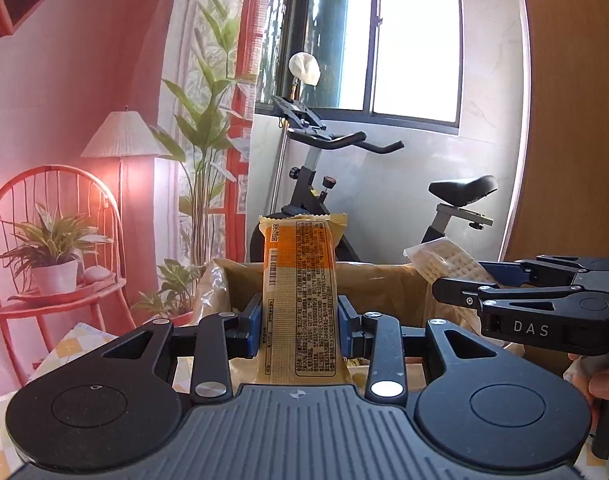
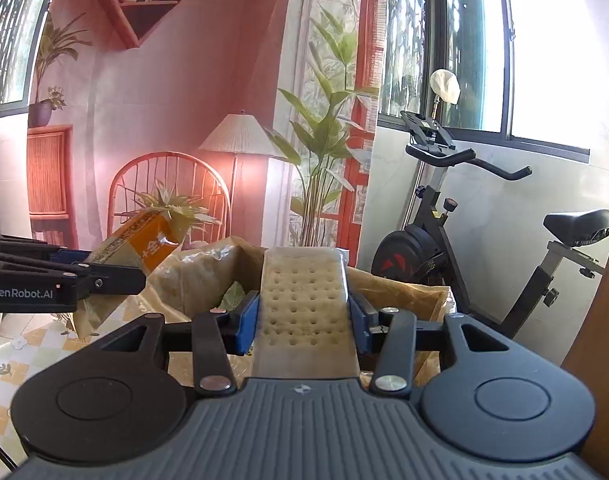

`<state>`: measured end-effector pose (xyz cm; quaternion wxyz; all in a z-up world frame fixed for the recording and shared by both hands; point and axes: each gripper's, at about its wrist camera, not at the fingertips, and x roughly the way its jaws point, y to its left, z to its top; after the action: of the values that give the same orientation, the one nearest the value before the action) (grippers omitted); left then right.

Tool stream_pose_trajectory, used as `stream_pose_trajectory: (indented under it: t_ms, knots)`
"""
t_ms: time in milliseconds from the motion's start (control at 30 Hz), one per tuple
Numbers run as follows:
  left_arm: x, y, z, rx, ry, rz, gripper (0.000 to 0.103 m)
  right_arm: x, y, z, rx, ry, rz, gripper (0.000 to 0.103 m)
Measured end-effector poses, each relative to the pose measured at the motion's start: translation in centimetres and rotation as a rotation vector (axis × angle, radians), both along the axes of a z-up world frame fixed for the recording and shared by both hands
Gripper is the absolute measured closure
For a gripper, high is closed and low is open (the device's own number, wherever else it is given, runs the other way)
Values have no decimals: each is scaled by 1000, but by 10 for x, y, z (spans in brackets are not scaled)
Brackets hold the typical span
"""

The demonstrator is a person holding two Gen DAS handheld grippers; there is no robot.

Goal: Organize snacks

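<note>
My left gripper is shut on an orange and yellow snack pack, held upright above an open cardboard box. My right gripper is shut on a clear pack of pale crackers, also held above the box. In the left wrist view the right gripper shows at the right with the cracker pack. In the right wrist view the left gripper shows at the left with the orange pack.
A clear plastic bag lies in the box's left side. The box stands on a yellow and white checked cloth. Behind are an exercise bike, a floor lamp, plants and a red chair.
</note>
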<state>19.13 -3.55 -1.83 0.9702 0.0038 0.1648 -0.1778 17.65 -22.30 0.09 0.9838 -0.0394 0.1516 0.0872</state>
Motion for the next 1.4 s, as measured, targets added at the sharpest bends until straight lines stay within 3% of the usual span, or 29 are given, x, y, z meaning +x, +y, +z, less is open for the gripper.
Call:
stream_pose_trajectory:
  t_ms: [100, 167, 267, 400, 467, 533, 633, 700, 800, 1000, 1200, 1400]
  knots:
    - [42, -18, -1, 30, 72, 8, 65, 41, -13, -4, 35, 73, -47, 55]
    - [66, -27, -11, 93, 118, 14, 65, 62, -18, -13, 38, 139, -76, 55]
    - [84, -38, -23, 154, 149, 17, 65, 81, -24, -28, 67, 212, -103, 55]
    - [95, -40, -33, 170, 177, 32, 65, 87, -28, -39, 76, 244, -129, 54]
    - [98, -38, -33, 166, 191, 24, 53, 85, -29, -36, 74, 231, -132, 51]
    - [98, -35, -31, 156, 192, 17, 40, 81, -28, -31, 66, 223, -128, 40]
    - [91, -30, -24, 147, 185, 28, 24, 75, -28, -23, 66, 211, -120, 34]
    - [86, -27, -18, 138, 185, 25, 17, 69, -28, -16, 83, 203, -132, 24]
    - [72, -24, -5, 137, 159, 11, 16, 58, -27, -5, 119, 204, -144, 14]
    - [31, -14, 24, 140, 84, 25, 10, 25, -19, 21, 136, 159, -150, 5]
    - [-19, -7, 42, 155, 22, 59, 8, -26, -6, 45, 104, 55, -153, 2]
    - [-66, 4, 59, 119, -34, 134, 7, -73, 5, 56, 99, 16, -156, 1]
